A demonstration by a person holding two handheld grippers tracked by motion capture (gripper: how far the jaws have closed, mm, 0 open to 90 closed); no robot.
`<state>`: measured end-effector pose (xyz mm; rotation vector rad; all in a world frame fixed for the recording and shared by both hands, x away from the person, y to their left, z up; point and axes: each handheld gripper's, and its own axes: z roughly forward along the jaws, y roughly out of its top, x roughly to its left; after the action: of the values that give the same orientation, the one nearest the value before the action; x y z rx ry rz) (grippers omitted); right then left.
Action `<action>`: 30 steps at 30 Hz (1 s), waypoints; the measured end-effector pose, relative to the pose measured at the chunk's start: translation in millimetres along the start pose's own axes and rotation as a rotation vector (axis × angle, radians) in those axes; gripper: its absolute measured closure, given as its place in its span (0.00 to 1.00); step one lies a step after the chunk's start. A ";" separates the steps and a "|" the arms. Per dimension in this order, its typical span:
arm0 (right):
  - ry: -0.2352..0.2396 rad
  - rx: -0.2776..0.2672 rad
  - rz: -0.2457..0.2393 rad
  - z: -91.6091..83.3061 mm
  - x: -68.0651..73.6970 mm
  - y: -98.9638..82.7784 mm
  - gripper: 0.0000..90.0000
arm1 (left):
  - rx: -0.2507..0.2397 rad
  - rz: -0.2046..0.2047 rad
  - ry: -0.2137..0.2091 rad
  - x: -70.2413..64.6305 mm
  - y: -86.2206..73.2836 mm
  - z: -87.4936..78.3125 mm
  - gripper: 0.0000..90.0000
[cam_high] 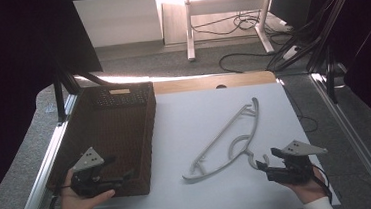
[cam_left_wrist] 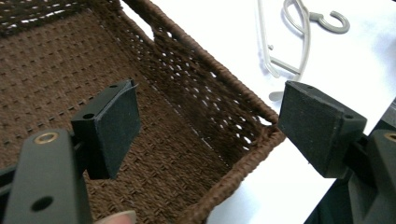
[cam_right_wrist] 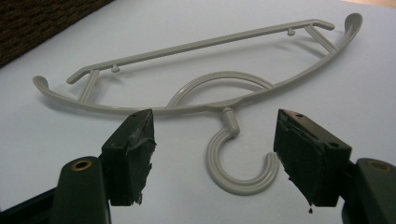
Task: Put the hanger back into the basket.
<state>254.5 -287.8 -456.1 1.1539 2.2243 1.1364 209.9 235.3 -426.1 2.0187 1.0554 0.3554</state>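
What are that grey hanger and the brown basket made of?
The hanger looks like moulded plastic: smooth, matte grey, with rounded bars and small pegs. The basket seems woven from dark brown cord or rattan-like fibre: a knotted weave with open gaps shows in its walls.

Grey plastic clothes hanger point(cam_high: 229, 140), one piece, flat on the white table point(cam_high: 194, 119), right of centre in the high view. Long axis diagonal: one end lower centre, other end upper right of centre. Hook at lower right end, open curl. Straight crossbar with two small pegs, curved shoulder arm, inner loop above the hook neck. In the right gripper view point(cam_right_wrist: 201, 88), spread across the upper half, hook hanging down into centre frame. Intact, untouched, nothing resting on it.
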 end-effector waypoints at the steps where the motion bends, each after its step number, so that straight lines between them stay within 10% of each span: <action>1: 0.001 -0.001 0.001 -0.5 0.0 -0.1 0.32 | 0.000 0.000 0.000 0.0 0.0 0.0 0.23; 16: 0.026 0.038 0.008 8.2 -5.4 4.5 0.43 | 0.013 0.010 -0.025 -11.6 0.2 4.0 0.24; 30: 0.092 0.212 -0.017 62.8 -9.1 44.5 0.76 | 0.010 0.011 -0.023 -8.5 0.7 2.3 0.24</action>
<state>322.1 -250.0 -458.1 1.1828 2.4688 0.9833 206.4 227.2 -426.1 2.0337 1.0336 0.3325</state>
